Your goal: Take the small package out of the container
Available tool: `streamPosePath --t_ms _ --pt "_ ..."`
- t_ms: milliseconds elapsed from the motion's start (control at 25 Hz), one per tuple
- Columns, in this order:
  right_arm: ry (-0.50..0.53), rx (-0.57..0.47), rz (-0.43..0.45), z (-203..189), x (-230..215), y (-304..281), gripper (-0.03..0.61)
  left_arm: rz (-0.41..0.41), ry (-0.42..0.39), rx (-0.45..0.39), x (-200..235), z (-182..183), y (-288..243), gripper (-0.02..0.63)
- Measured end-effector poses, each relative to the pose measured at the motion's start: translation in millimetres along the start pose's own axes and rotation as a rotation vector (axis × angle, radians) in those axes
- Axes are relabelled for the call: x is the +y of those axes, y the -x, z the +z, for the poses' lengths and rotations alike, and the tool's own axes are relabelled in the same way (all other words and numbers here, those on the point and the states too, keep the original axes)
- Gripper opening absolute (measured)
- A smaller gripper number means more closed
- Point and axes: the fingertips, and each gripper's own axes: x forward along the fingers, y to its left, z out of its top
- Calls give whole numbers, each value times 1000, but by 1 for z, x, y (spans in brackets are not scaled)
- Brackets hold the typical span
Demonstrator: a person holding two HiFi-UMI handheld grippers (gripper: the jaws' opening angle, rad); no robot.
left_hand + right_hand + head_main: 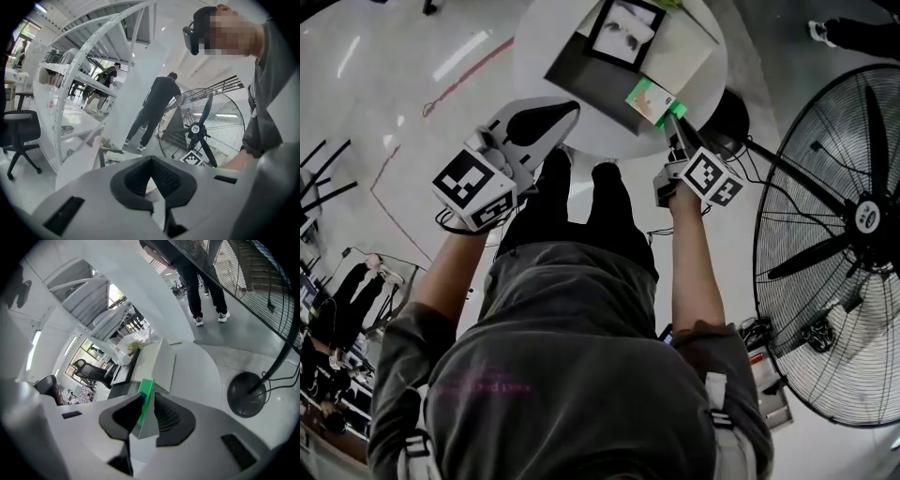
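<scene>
The small package (654, 99), flat and green, is over the round white table (546, 42), just at the near side of the open container (581, 73). It is pinched edge-on between the jaws of the right gripper (677, 120). The left gripper (565, 109) hovers at the table's near rim, well apart from the package, its jaws closed tip to tip on nothing.

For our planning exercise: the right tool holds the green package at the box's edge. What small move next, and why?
Probably lower the small package onto the table: the right tool is shut on it, seemingly just outside the container.
</scene>
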Motion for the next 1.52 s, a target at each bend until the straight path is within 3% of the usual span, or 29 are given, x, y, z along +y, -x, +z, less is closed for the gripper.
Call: streamPosePath --t_ms 280,840,1520 --pt "5 -18 4 -2 9 -2 28 0 7 4 5 -5 12 6" --pt "109 -65 79 26 70 30 23 6 -35 -56 -6 29 33 6" --pt "215 -259 208 111 160 89 23 2 -140 -172 -24 101 57 6"
